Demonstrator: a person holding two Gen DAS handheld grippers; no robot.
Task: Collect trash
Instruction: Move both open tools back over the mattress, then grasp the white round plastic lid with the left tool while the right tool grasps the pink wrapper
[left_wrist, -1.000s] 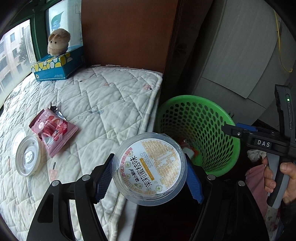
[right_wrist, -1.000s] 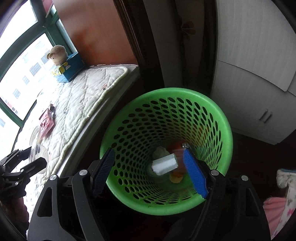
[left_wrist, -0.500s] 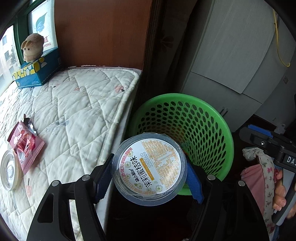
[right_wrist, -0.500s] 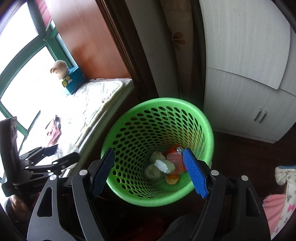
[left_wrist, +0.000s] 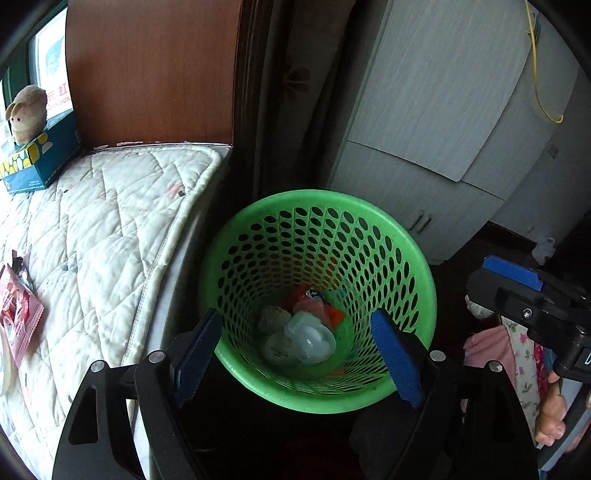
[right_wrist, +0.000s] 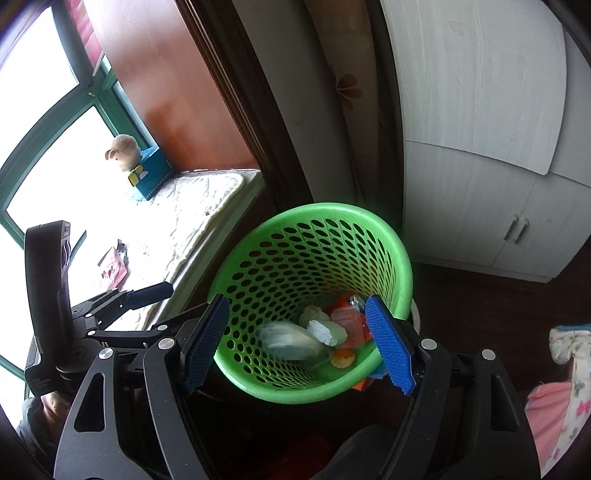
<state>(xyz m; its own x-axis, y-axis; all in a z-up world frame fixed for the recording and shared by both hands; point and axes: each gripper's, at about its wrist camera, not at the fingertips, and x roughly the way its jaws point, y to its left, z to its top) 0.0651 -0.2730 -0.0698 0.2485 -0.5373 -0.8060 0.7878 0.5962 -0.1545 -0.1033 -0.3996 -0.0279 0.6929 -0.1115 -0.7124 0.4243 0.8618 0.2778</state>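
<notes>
The green basket (left_wrist: 321, 229) stands upright on the floor beside the mattress (left_wrist: 103, 221), mouth up. A clear plastic cup (left_wrist: 312, 339) lies tipped on its side among the trash at the bottom. The left gripper (left_wrist: 299, 354) tilts down over the near rim, fingers (left_wrist: 393, 360) spread and empty. The right gripper (right_wrist: 297, 345) hovers likewise, fingers wide apart, holding nothing.

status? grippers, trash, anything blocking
Left gripper open, empty, over green basket. Right gripper open, empty. Clear cup lies in basket. Pink wrapper remains on mattress. Nothing blocking.
</notes>
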